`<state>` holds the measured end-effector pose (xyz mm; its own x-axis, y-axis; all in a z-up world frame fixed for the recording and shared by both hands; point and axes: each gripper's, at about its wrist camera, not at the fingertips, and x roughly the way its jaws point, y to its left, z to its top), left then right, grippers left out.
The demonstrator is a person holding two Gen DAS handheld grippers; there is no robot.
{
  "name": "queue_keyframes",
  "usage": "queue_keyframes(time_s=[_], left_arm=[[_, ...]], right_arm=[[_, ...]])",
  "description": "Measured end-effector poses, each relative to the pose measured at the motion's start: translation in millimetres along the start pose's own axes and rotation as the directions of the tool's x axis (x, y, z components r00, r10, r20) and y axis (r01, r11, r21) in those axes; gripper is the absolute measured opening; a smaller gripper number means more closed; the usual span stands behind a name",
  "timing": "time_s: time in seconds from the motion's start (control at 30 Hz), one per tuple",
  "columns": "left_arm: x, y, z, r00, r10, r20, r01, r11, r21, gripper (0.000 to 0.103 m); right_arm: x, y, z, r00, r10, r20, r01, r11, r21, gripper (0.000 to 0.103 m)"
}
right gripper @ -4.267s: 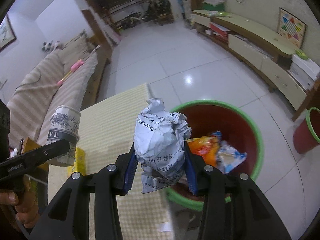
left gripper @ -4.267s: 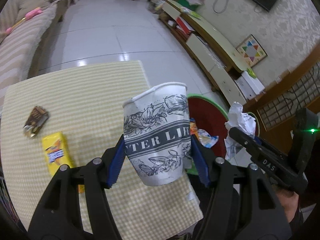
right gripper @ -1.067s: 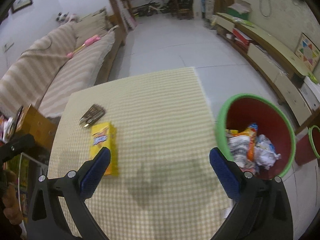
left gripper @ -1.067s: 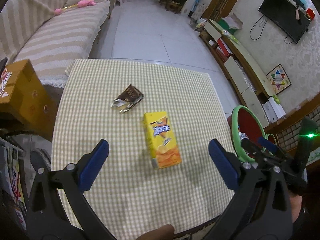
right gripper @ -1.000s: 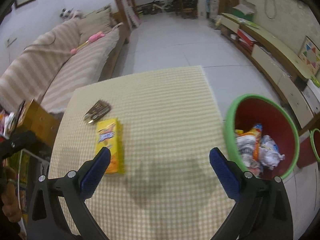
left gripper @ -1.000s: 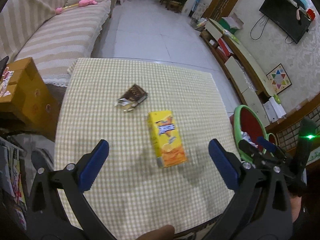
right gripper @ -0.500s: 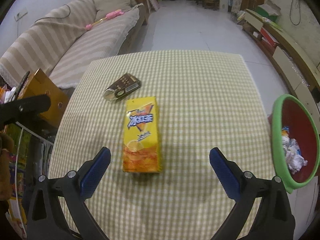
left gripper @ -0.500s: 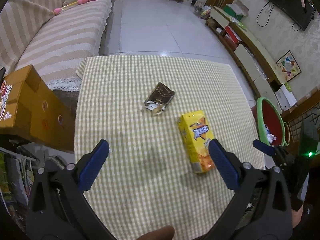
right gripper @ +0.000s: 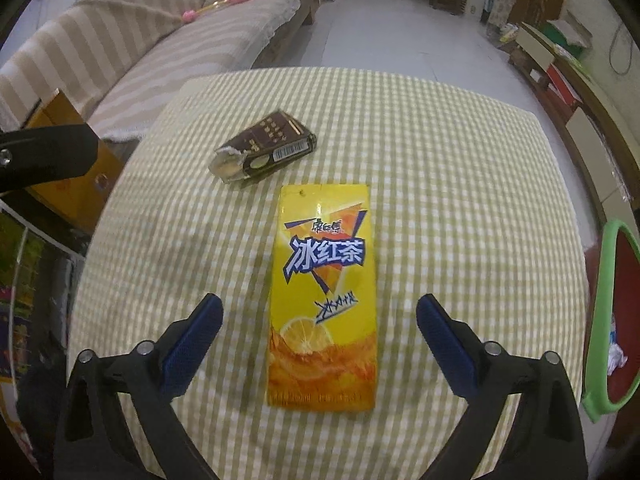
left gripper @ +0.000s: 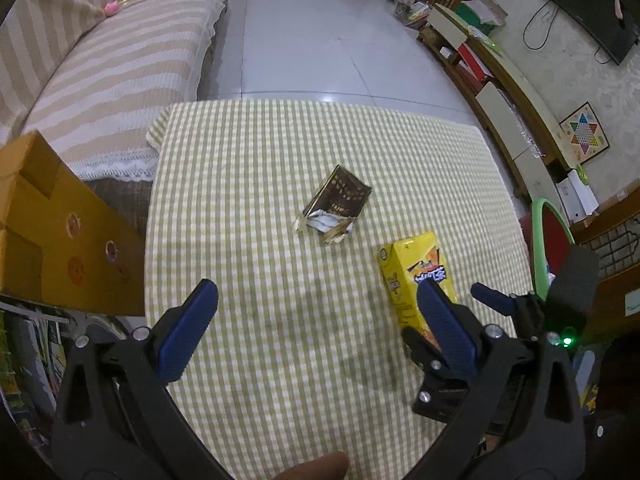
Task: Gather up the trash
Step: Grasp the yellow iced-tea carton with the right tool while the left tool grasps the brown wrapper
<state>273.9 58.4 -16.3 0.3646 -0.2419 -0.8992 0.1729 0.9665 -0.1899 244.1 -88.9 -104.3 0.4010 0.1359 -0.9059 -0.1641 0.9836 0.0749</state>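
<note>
Cardboard box (left gripper: 48, 236) sits at far left beside the checked table (left gripper: 248, 152). Left gripper (left gripper: 316, 312) hangs released over bare cloth, nothing between its pads. A torn dark packet (right gripper: 262, 148) lies mid-table. Just beyond it, the yellow tea carton (right gripper: 324, 296) lies flat between the right gripper (right gripper: 320, 320)'s wide jaws, which have just been closing, untouched. The green-rimmed bin (right gripper: 600, 320) stands rightmost.

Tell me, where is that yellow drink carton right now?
The yellow drink carton lies flat on the checked tablecloth, centred ahead of the open right gripper, with the torn dark packet just beyond it.
</note>
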Motion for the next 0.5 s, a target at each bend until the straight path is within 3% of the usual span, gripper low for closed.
queue_keyframes(time_s=[0.1,0.33,0.5], left_arm=[[4,2,-1,1.0,0.003,-0.007,-0.003,1.0,-0.002,0.098],[8,1,3,1.0,0.003,-0.014,-0.003,1.0,-0.002,0.098],[13,-6,6,1.0,0.001,-0.018,-0.001,1.0,0.007,0.098]], right_arm=[[9,-2,0,1.0,-0.006,-0.017,0.006,1.0,-0.003,0.086],[28,-12,-3,0.998,0.026,-0.064,-0.026,1.0,0.005,0.059],[23,-21,-3,0.999,0.024,-0.046,-0.023,1.0,0.01,0.058]])
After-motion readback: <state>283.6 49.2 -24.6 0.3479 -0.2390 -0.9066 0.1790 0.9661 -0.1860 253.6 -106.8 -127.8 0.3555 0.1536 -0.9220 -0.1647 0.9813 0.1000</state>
